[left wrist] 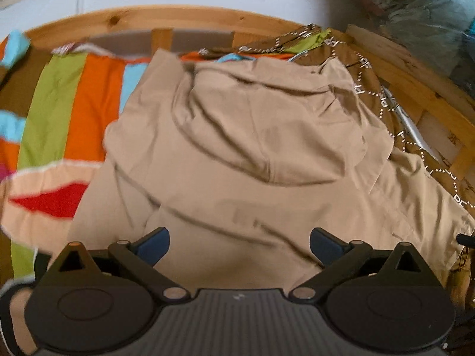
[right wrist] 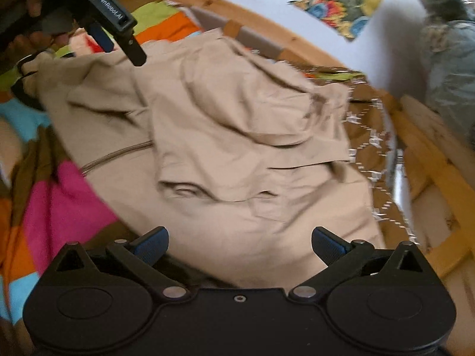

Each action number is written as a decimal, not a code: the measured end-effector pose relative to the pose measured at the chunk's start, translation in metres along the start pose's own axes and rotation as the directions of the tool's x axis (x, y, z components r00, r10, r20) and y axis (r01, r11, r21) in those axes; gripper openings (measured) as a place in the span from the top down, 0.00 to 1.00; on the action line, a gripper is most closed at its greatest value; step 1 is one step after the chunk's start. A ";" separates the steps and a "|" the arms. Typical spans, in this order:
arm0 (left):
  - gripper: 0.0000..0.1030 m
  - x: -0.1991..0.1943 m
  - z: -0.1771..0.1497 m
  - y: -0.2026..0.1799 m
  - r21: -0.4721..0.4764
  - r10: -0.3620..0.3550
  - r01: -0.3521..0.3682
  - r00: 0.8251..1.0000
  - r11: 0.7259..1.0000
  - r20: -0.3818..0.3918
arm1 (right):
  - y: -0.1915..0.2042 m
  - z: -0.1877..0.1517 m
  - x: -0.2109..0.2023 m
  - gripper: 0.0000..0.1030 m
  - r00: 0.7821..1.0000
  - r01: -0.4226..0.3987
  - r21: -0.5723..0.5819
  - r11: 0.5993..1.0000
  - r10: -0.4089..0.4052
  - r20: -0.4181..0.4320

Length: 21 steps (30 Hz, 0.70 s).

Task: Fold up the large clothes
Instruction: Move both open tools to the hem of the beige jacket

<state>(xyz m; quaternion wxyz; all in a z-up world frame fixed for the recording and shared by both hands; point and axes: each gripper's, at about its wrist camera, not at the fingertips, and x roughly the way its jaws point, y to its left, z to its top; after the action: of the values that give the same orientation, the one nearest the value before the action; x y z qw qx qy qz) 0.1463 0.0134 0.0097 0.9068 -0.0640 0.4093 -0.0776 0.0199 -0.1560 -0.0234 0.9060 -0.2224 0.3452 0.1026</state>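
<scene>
Your beige hooded jacket (left wrist: 237, 148) lies spread on the bed, over a striped bedspread (left wrist: 74, 103) of orange, green and blue. Both of your tongs stand wide apart and hold nothing: the left tongs (left wrist: 239, 244) hover over the jacket's near hem, and the right tongs (right wrist: 239, 246) hover over its near edge too.

To the far side, the wooden bed frame (left wrist: 133, 19) curves just behind the jacket's top edge, so there is little room beyond it. To the right, a brown patterned cloth (left wrist: 386, 109) lies between the jacket and the wooden side rail (left wrist: 415, 89). On the left the bedspread runs bare and wide, which is your freest side.

The right wrist view shows you what the left one does not: your left tongs (right wrist: 118, 41) from outside, up near the jacket's far left corner, with a hand (right wrist: 26, 0) behind them, and a pink patch (right wrist: 56, 204) of bedspread beside the jacket's ribbed hem (right wrist: 115, 154). The left wrist view alone shows a red shape on a pale cloth (left wrist: 47, 201) lying against the jacket's left edge. Both views are blurred.
</scene>
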 end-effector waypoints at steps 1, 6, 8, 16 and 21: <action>0.00 0.000 -0.003 0.002 -0.009 0.003 -0.003 1.000 1.000 -0.008 | 0.002 0.000 0.002 0.01 1.000 -0.016 -0.007 1.000 0.016 -0.004; 0.00 0.006 -0.018 0.011 -0.084 0.008 -0.013 0.998 0.996 -0.063 | 0.014 -0.002 0.012 0.01 0.995 -0.082 -0.027 0.996 0.081 -0.049; 0.00 0.010 -0.022 0.012 -0.092 0.007 -0.014 0.997 0.996 -0.078 | 0.017 -0.003 0.016 0.01 0.994 -0.086 -0.025 0.996 0.084 -0.067; 0.00 0.014 -0.034 -0.001 -0.046 -0.007 0.002 0.996 0.999 -0.093 | -0.005 -0.008 0.035 0.01 0.977 -0.115 0.202 0.972 0.147 -0.151; 0.00 0.013 -0.039 -0.007 -0.020 -0.006 0.003 0.995 1.000 -0.103 | -0.003 -0.006 0.033 0.01 0.979 -0.100 0.186 0.978 0.130 -0.157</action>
<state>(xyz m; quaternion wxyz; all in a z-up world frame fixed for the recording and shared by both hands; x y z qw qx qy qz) 0.1245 0.0019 -0.0244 0.8837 -0.0700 0.4561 -0.0787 0.0416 -0.1603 -0.0488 0.8822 -0.1286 0.4407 0.1049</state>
